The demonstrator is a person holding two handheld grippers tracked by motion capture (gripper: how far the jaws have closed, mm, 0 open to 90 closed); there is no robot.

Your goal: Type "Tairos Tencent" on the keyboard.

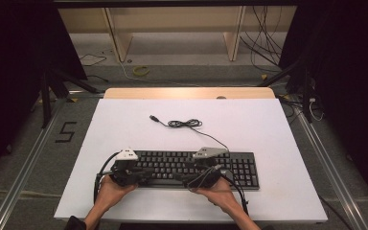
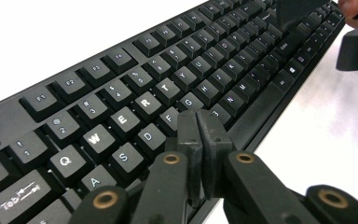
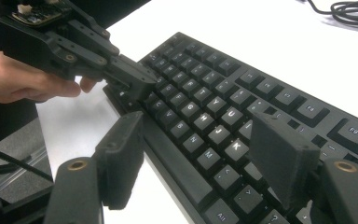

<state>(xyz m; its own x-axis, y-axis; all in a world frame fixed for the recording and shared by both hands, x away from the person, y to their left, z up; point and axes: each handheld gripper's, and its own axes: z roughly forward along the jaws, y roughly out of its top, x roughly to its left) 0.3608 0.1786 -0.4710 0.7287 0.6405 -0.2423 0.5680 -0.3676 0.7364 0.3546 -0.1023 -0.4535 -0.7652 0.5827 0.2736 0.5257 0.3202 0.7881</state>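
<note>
A black keyboard [image 1: 191,167] lies across the near part of the white table [image 1: 124,124]. Over its left half, my left gripper [image 1: 146,171] points right. In the left gripper view, my left gripper [image 2: 198,116] has its jaws pressed together with nothing between them, tips just above the keyboard [image 2: 135,79] near the letter keys by the front edge. My right gripper [image 1: 188,178] points left at the middle of the keyboard. In the right gripper view, my right gripper [image 3: 198,135] is open: one jaw hangs off the keyboard's [image 3: 223,79] front edge, the other over the keys.
The keyboard's cable [image 1: 184,123] runs from the back edge in a loose coil to a plug on the white table behind. A wooden strip [image 1: 187,93] borders the far edge. Dark stands and loose wires sit on the floor at both sides.
</note>
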